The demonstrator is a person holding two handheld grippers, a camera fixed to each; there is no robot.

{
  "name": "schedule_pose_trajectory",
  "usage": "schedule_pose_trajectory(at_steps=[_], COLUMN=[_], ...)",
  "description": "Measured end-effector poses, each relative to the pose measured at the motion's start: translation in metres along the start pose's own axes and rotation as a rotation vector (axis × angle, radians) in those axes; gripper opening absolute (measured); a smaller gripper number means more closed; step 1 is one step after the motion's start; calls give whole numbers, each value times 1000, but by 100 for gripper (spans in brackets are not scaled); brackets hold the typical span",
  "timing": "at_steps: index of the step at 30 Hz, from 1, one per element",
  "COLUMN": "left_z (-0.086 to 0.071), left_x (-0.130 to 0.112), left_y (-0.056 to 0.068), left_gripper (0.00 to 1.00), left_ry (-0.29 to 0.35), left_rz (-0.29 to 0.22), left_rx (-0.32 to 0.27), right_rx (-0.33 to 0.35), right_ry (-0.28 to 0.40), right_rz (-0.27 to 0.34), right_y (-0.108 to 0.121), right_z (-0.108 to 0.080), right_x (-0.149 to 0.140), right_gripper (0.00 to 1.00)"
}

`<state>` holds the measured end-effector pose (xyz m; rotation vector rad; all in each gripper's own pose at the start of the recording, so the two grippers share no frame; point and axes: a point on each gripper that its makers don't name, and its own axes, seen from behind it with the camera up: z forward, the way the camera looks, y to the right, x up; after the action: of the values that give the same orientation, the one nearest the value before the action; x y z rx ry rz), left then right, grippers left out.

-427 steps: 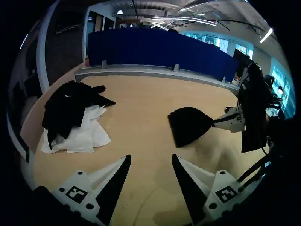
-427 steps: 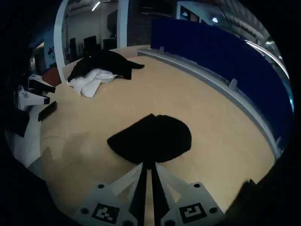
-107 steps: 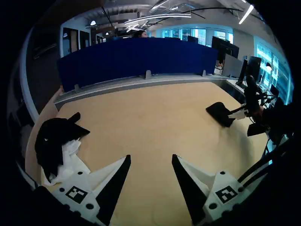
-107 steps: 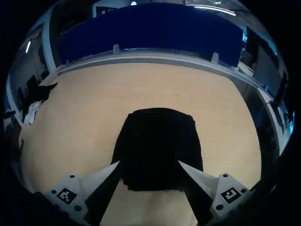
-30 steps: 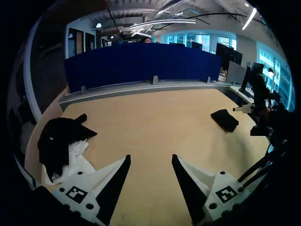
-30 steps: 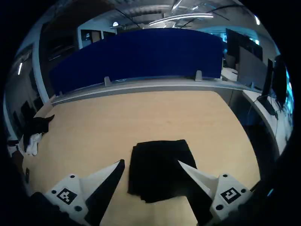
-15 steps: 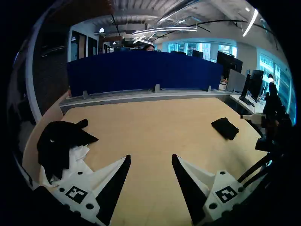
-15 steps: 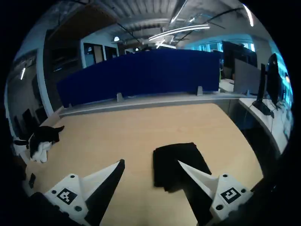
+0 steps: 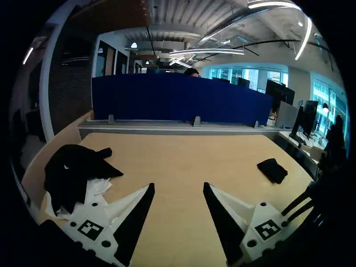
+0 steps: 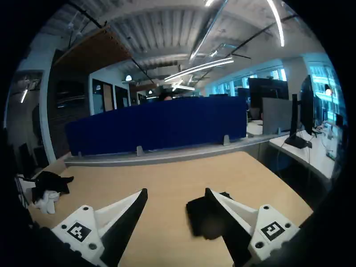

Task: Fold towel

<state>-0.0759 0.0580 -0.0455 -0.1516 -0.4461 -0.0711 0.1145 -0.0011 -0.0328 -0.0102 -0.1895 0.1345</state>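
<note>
- Progress: black towel (image 9: 272, 170) lies as a small flat packet on the table (image 9: 187, 153). Fold looks done, and nothing holds it.
- Left to do: prob. little for this towel, maybe squaring the edges. A heap of black and white cloths (image 9: 75, 175) sits unfolded at the table's left side. If those count too, there's more to fold.
- Left gripper (image 9: 178, 184): fingers spread wide, empty, over the near part of the table, well apart from the towel.
- Right gripper (image 10: 175, 190): also spread, empty. The towel (image 10: 200, 218) is just beyond it, partly behind one finger — contact can't be told.
- Where: right side of the table, near its right edge, well apart from the heap.
- Orientation: flat. In the left gripper view the long axis seems to run diagonally, far-left to near-right. The packet is approx. square, so the axis is weak. The right gripper view hides too much to confirm.
</note>
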Motion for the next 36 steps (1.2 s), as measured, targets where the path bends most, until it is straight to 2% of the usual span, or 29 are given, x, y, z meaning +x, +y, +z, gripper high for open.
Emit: schedule_pose_trajectory(at_steps=[3, 6, 9, 15, 21, 24, 30, 36], left_z=[-1, -3, -4, -5, -2, -2, 0, 10], left_x=[3, 6, 10, 17, 21, 24, 27, 18], left_y=[-5, -11, -18, -29, -42, -48, -48, -51], left_gripper=[80, 80, 80, 80, 80, 80, 80, 80], left_ry=[26, 52, 87, 165, 246, 289, 380, 433], left_rz=[-14, -18, -14, -3, 17, 29, 76, 101], left_rx=[6, 13, 29, 66, 120, 151, 179, 184], right_rx=[-8, -9, 8, 27, -2, -19, -44, -32], right_ry=[32, 28, 9, 17, 29, 10, 11, 17], right_rz=[-3, 1, 22, 76, 101, 106, 105, 80], right_y=[-6, -14, -24, -35, -33, -30, -29, -41], right_z=[-4, -8, -12, -20, -24, -23, -18, -12], right_x=[7, 6, 4, 12, 19, 17, 24, 23], right_gripper=[100, 100, 99, 99, 100, 100, 100, 100])
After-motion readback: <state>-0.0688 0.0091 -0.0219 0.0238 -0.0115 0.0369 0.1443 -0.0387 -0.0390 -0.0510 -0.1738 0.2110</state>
